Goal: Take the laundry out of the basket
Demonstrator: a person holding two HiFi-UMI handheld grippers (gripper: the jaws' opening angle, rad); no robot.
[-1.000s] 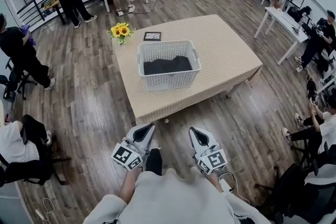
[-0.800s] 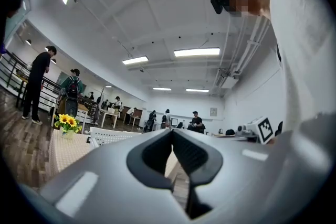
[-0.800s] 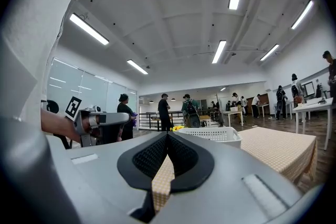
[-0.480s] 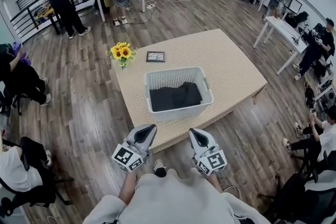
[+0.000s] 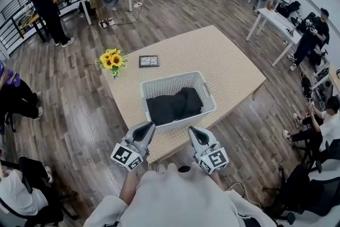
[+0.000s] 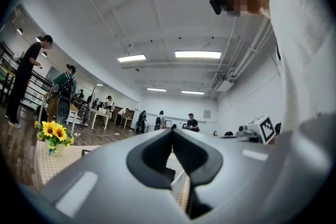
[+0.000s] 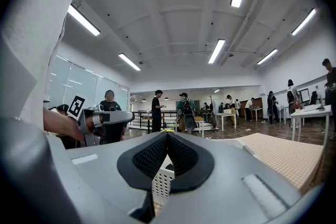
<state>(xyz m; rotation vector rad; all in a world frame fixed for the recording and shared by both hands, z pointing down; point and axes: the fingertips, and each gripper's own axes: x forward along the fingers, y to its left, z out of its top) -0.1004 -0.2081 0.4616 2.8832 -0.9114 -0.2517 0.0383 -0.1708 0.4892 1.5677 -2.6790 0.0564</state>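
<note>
A white slatted laundry basket point(image 5: 172, 80) stands on the beige table point(image 5: 223, 56), near its front edge. Dark laundry point(image 5: 174, 106) lies crumpled inside it. My left gripper point(image 5: 147, 128) is held just short of the basket's front left corner, jaws together with nothing between them. My right gripper point(image 5: 192, 131) hovers at the front right corner, also shut and empty. In the left gripper view the left gripper point(image 6: 172, 136) shows closed pads, with a strip of basket point(image 6: 175, 182) below. The right gripper view shows the right gripper point(image 7: 167, 138) closed above the basket's wall point(image 7: 163, 184).
A vase of sunflowers point(image 5: 111, 60) and a small framed picture point(image 5: 149, 61) sit on the table's far left. Several people stand or sit around the room on the wooden floor. White tables point(image 5: 272, 18) stand at the right and back.
The table and basket have come much nearer; both grippers now reach the table's front edge beside the basket. Both jaws stayed closed.
</note>
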